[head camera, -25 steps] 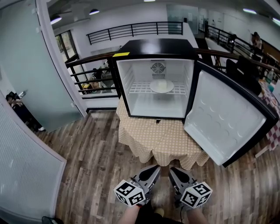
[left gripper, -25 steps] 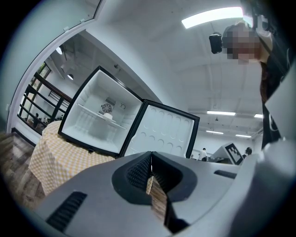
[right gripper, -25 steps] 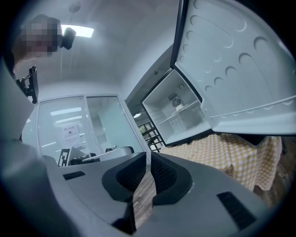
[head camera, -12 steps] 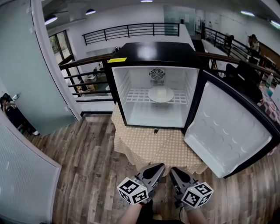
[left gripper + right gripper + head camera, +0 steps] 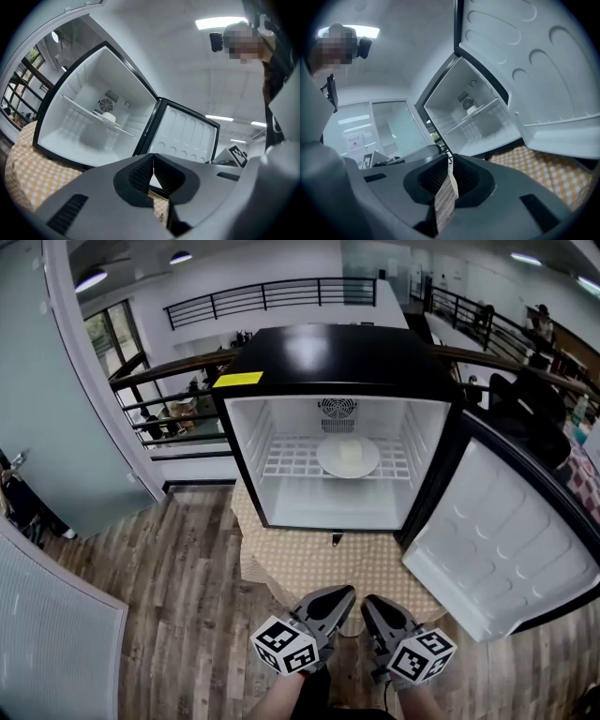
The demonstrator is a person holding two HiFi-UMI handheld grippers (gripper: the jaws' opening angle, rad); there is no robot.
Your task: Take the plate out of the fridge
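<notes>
The fridge (image 5: 319,352) is open toward the person. Its door (image 5: 506,531) is swung out to the right and walls off that side, while the left side by the floor (image 5: 187,577) is free. Inside, a wire shelf (image 5: 291,457) splits the space. The plate (image 5: 349,456) sits mid-shelf with bare wire on both sides and clear room above it. The part below the shelf is open. The desk (image 5: 328,563) juts out in front of the fridge. Left gripper (image 5: 342,596) and right gripper (image 5: 368,604), jaws together, are just short of its edge.

All 3 views (head's from above) face fridge (image 5: 328,352).
</notes>
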